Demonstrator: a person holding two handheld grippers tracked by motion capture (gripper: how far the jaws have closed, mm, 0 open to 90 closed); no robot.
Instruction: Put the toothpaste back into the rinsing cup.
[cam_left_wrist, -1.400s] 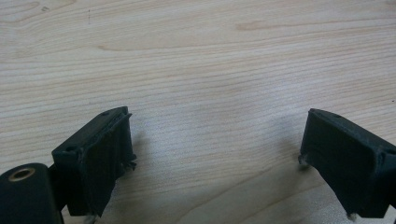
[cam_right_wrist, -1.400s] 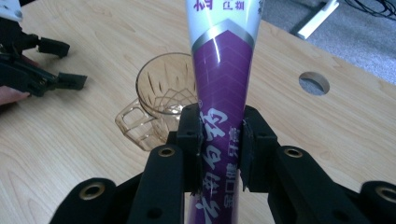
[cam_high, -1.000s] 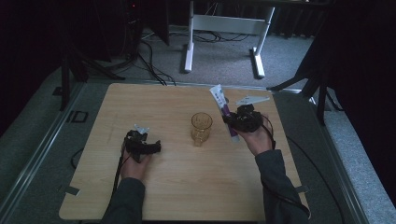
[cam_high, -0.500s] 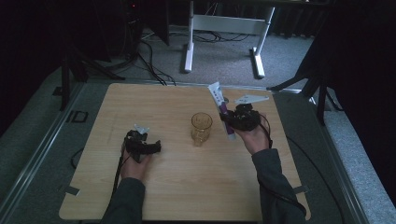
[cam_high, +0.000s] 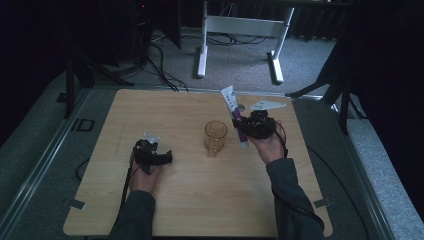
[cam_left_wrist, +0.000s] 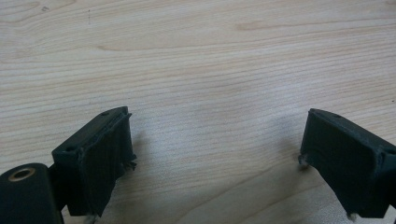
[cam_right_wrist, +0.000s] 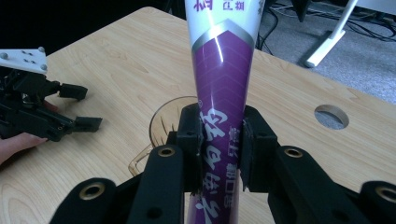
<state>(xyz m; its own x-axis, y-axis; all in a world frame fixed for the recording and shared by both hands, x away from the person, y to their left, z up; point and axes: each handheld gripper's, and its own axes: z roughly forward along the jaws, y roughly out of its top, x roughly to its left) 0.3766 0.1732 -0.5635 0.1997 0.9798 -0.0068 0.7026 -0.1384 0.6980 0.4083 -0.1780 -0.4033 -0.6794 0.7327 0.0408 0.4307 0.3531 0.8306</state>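
My right gripper (cam_high: 245, 128) is shut on a purple and white tube (cam_high: 234, 114), which stands tilted just right of an amber glass cup (cam_high: 215, 136) at mid-table. In the right gripper view the two black jaws pinch the tube (cam_right_wrist: 219, 93) across its purple lower part, with the cup (cam_right_wrist: 164, 123) right behind it. My left gripper (cam_high: 167, 158) rests low on the wooden table (cam_high: 165, 107) at the left, open. In the left gripper view its fingers (cam_left_wrist: 95, 158) stand wide apart over bare wood with nothing between them.
A round hole (cam_right_wrist: 331, 115) pierces the tabletop near its far right corner. Beyond the far edge stand a white table frame (cam_high: 240, 30) and cables on grey carpet. Dark stands flank both sides.
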